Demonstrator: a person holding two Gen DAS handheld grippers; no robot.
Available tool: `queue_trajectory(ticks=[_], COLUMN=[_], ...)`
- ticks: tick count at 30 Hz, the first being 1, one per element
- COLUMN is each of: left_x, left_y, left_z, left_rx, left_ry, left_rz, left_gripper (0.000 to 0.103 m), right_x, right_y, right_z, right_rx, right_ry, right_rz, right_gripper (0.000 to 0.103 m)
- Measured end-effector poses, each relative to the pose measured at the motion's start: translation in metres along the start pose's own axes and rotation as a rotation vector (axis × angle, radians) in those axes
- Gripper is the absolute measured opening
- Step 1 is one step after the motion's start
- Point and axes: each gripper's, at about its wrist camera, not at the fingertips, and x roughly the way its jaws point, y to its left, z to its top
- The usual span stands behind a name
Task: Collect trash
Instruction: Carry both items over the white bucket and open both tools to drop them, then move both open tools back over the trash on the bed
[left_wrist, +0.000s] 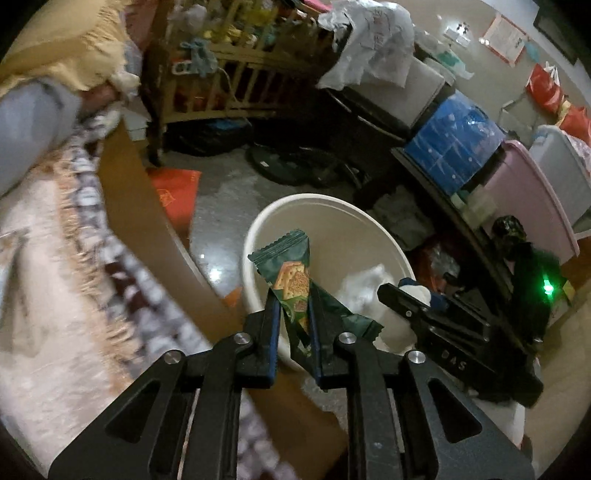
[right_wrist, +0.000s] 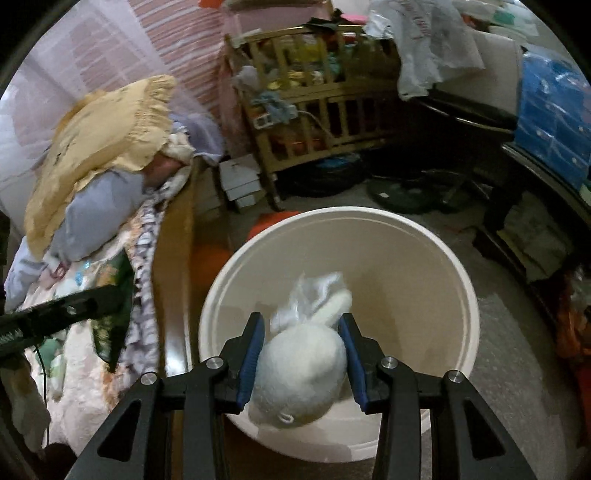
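My left gripper (left_wrist: 291, 295) is shut on a green cracker wrapper (left_wrist: 290, 273) and holds it at the near rim of a cream round bin (left_wrist: 295, 206) on the floor. My right gripper (right_wrist: 301, 323) is shut on a white rounded bundle with a crumpled clear plastic top (right_wrist: 301, 365), held over the mouth of the same bin (right_wrist: 469, 295). The right gripper also shows in the left wrist view (left_wrist: 402, 295), with the white bundle (left_wrist: 369, 291) beside it. The left gripper's arm (right_wrist: 55, 314) crosses the left of the right wrist view.
A bed with a patterned blanket (left_wrist: 55, 277) and wooden side board (left_wrist: 147, 214) lies left. A yellow pillow (right_wrist: 99, 147) sits on it. A wooden crib (right_wrist: 314, 110) full of items stands behind. Storage boxes (left_wrist: 454, 144) and a dark shelf line the right.
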Motion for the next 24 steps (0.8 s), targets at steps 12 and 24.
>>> queue_trajectory(ticks=[12,24], left_x=[-0.028,-0.109], left_y=[0.019,0.074], left_z=[-0.012,-0.069], left_rx=[-0.028,-0.025], left_ry=[-0.032,-0.148], left_rz=[0.082,0.391], left_gripper=[0.044,0.044], right_x=[0.003,-0.008], right_y=[0.014,0.098], right_z=[-0.003,-0.024], right_rx=[0.007,-0.131], right_ry=[-0.017,-0.037], right_rz=[0.041,0.14], right_gripper=[0.052,0.06])
